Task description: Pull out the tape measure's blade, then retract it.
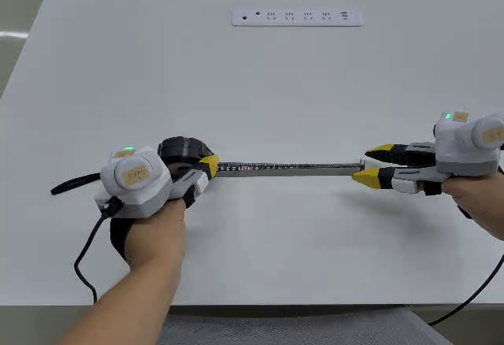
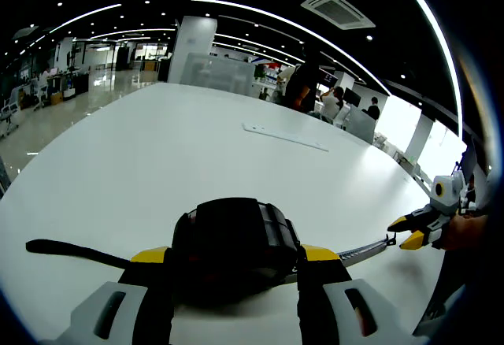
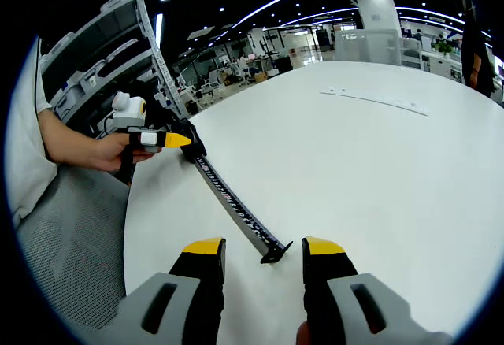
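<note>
Left hand-held gripper clamping tape measure, blade reaching right hand-held gripper

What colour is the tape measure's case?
The tape measure's case is black; the left gripper view shows it best.

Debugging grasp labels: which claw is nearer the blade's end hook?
Right. The right claw sits open around the end hook, a jaw on each side. The left claw is at the far end of the blade, clamped on the tape measure case.
</note>
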Demonstrator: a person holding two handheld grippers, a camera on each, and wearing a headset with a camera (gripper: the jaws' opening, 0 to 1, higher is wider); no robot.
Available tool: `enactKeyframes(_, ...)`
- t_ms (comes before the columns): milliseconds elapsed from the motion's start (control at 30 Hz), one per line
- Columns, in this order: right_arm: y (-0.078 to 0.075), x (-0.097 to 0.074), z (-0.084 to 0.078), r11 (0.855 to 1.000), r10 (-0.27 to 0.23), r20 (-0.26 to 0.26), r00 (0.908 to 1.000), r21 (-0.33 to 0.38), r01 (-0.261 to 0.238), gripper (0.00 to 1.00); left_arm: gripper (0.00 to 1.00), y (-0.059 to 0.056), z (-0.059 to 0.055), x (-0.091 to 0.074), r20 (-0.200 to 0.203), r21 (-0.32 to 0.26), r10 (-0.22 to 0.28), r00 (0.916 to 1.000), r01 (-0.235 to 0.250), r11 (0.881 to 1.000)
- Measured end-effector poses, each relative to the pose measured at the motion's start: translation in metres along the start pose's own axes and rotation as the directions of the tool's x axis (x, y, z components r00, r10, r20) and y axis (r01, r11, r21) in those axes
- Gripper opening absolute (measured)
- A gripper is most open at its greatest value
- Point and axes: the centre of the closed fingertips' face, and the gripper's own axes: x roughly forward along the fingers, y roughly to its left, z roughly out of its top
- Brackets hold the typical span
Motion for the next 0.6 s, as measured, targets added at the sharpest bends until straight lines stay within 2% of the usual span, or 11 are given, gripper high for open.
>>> enactKeyframes(333,-0.0011,0.006,-0.0059,0.999,0.043,-0.025,0.9988,0.03,-0.042,0.25,0.61,0.0001,-0.0002,-0.0001,-0.002,-0.001,0.001,1.0,-0.001,1.0)
enactKeyframes(600,-0.0007,0.0056,-0.0072,0.997,0.056,-0.032,0.9979,0.046,-0.055,0.22,0.61,0.0003,-0.0002,0.0003,-0.003,0.0,0.0,1.0,0.0,1.0)
